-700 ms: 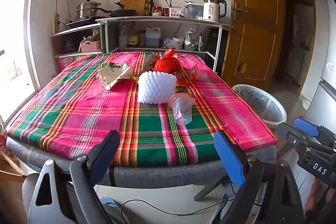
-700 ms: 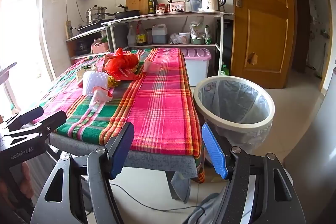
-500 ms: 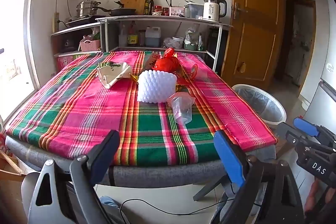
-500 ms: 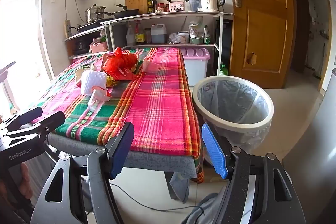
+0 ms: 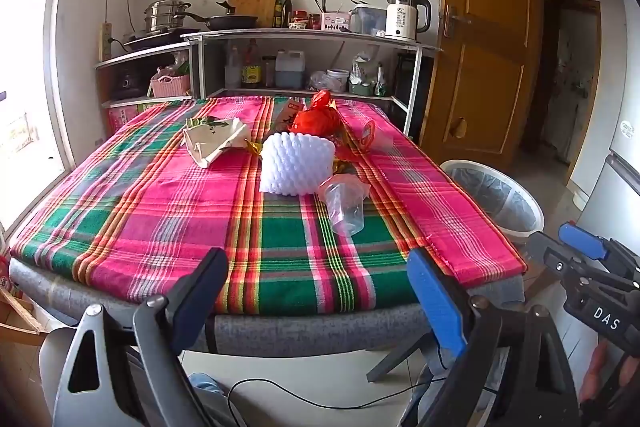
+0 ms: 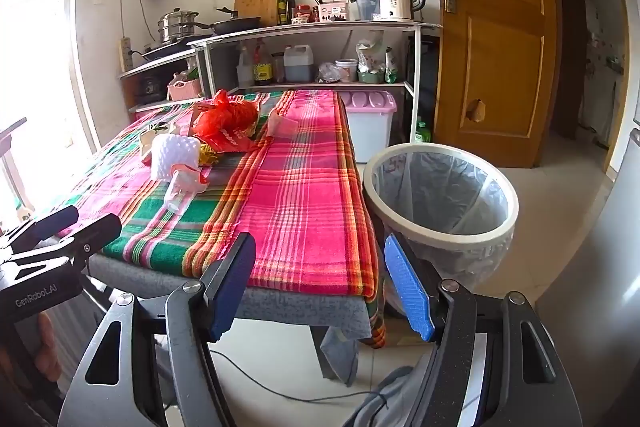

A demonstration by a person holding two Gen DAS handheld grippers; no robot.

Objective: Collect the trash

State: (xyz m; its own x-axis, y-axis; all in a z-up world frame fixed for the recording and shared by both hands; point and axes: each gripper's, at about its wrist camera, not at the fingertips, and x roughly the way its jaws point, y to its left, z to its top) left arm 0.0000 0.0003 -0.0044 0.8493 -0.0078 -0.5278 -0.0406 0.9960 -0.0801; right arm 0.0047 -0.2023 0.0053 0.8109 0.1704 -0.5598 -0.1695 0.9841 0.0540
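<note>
Right now both grippers hang off the near edge of the table point(image 5: 280, 331), apart from all the trash. Left gripper point(image 5: 316, 291) has its jaws spread wide with nothing between them, pointing down-forward at the plaid tablecloth point(image 5: 160, 195). Right gripper point(image 6: 320, 283) is likewise wide open and empty, sitting at the table's near right corner, just beside the trash bin point(image 6: 440, 195). Trash sits clustered mid-table toward the far side: white foam fruit net point(image 5: 296, 163) in the centre, clear plastic cup point(image 5: 346, 205) lying on its side just in front of and touching or nearly touching the net, red plastic bag point(image 5: 320, 117) behind the net, cream paper bag point(image 5: 214, 141) to the left of the net, slightly apart. A gold wrapper point(image 5: 254, 147) peeks out between paper bag and net; a small red-rimmed clear lid or film piece point(image 5: 368, 133) lies right of the red bag, exact type unclear. Bin is white-rimmed, lined with a clear bag, standing on the floor off the table's right side; inside looks empty as far as visible. In the right wrist view the left gripper's body shows at lower left, a hand point(image 6: 44, 347) partly visible under it. Behind the table is a shelf unit point(image 5: 312, 35) with kettle point(image 5: 404, 17), pots, bottles, cutting board. Wooden door point(image 5: 484, 67) on the right.
</note>
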